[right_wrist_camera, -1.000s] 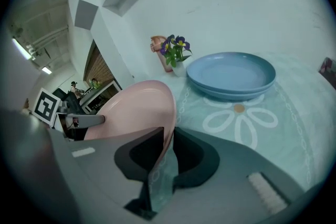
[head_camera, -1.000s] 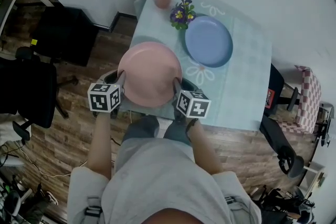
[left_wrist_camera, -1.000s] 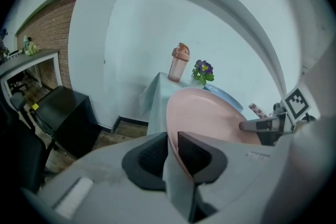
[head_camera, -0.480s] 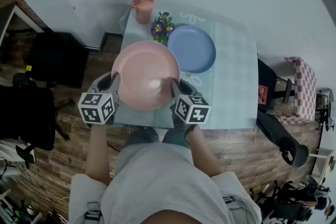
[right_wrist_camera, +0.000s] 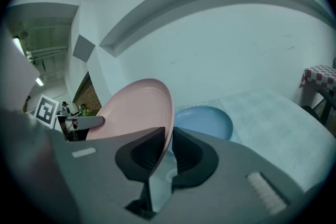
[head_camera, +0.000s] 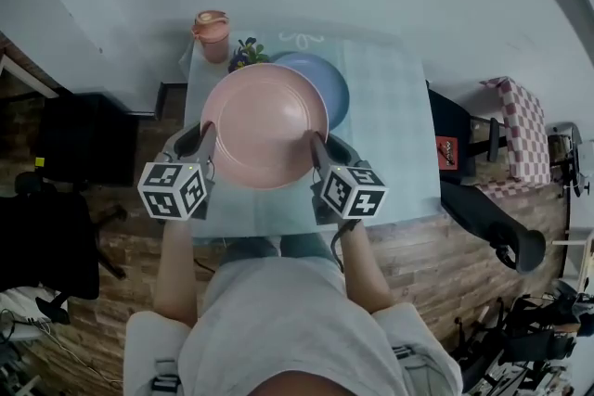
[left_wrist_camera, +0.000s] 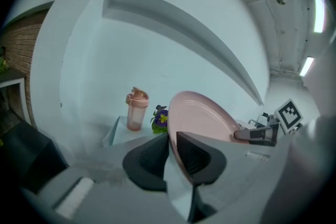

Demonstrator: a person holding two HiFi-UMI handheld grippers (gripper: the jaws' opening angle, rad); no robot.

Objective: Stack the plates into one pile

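Note:
A pink plate (head_camera: pixel 264 123) hangs above the table (head_camera: pixel 394 144), held by its rim on both sides. My left gripper (head_camera: pixel 206 140) has the plate's left rim (left_wrist_camera: pixel 205 113) between its jaws (left_wrist_camera: pixel 172 147), which are closing on it. My right gripper (head_camera: pixel 316 144) grips the right rim (right_wrist_camera: pixel 134 113) the same way, its jaws (right_wrist_camera: pixel 169 147) closing too. A blue plate (head_camera: pixel 332 81) lies flat on the table beyond, and the pink one covers much of it in the head view. In the right gripper view the blue plate (right_wrist_camera: pixel 205 120) lies just past the jaws.
A pink shaker bottle (head_camera: pixel 212 28) and a pot of purple flowers (head_camera: pixel 245 54) stand at the table's far left corner. A red-checked seat (head_camera: pixel 515 139) is to the right of the table, and a dark chair (head_camera: pixel 83 139) stands at the left on the wood floor.
The pink plate has travelled forward in both grippers, from the table's near left edge to over the blue plate, which it now partly covers.

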